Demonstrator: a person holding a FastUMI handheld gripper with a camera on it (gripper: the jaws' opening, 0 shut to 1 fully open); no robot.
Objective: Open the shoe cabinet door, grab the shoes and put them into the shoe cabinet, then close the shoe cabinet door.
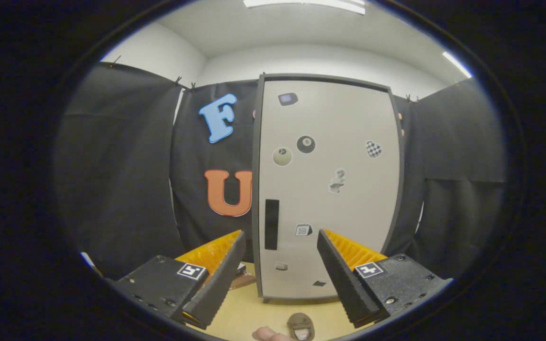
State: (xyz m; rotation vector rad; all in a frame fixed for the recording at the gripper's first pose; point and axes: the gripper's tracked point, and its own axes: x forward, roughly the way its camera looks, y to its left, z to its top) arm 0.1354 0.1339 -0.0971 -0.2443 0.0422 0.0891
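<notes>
Two of my fingers frame everything ahead, spread wide with nothing held between them. My gripper [280, 237] points at the shoe cabinet [327, 189], which stands on a pale wooden tabletop [242, 310] just beyond my fingertips.

Starting at the left, black cloth hangs as the booth's wall [121, 180]. My left finger [221, 272] rises with its black ribbed pad facing inward and orange plastic behind it. Just past that finger, low on the table beside the cabinet's left edge, lies something brown that I cannot make out [242, 279].

Next comes the cabinet door [349, 218], shut flat in its dark frame, beige and dotted with small stickers. Its black handle [271, 223], a vertical slot, sits near the door's left edge, between my two fingers and nearer the left one.

Below the cabinet, close under me on the tabletop, I see the toe end of a brown shoe [300, 326], with a fingertip of a person's hand [266, 334] just to its left.

My right finger [341, 274] overlaps the door's lower right part. Beyond it, more black cloth closes the booth.
</notes>
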